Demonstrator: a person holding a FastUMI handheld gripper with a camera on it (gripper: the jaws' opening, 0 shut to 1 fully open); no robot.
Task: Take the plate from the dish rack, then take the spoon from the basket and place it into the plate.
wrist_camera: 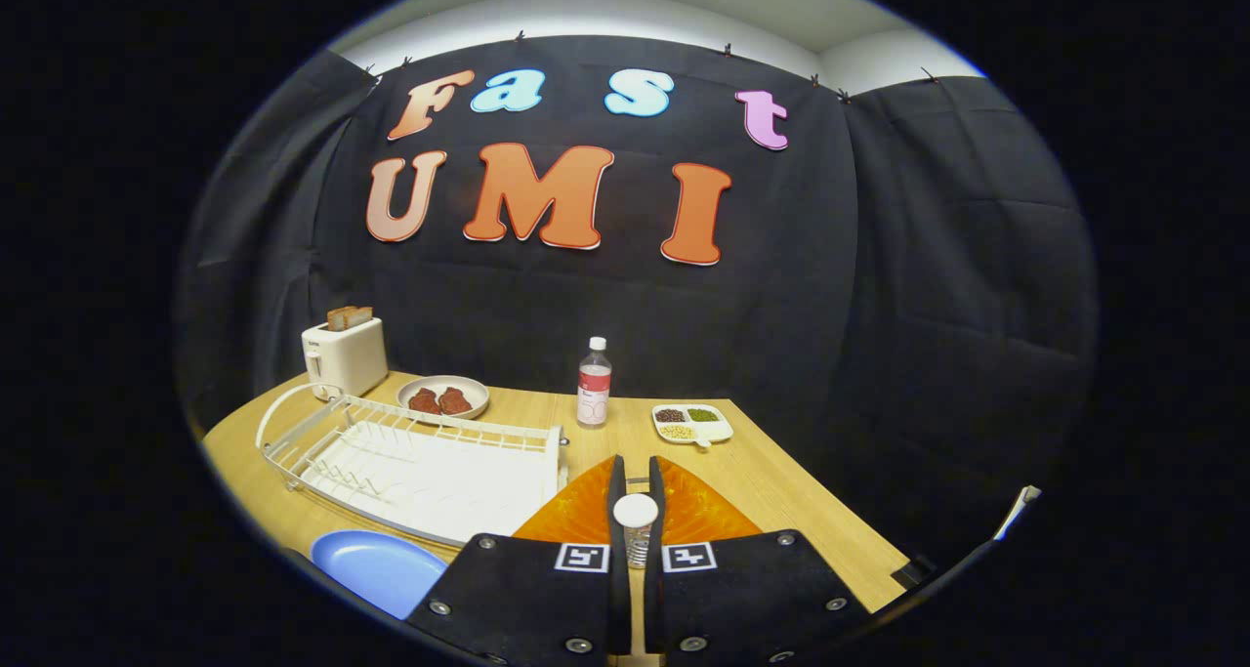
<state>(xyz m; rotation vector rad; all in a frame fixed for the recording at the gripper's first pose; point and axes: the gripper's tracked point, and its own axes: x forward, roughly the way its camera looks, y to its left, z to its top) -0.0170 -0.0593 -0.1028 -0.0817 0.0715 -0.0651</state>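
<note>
The plate (376,566) lies on the table beside the dish rack (415,457), the hand-held gripper (636,477) closed and empty.

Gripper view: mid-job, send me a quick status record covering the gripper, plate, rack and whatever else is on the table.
gripper: fingers closed on a white round-topped item; cannot tell if it is the spoon
blue plate: flat on the table, out of the rack, left of the fingers
dish rack: no dishes in it, just beyond the plate
toaster: bread in slots, behind the rack
bowl: red food, beside the toaster
bottle: upright, beyond the fingers
divided dish: right of the bottle
</note>
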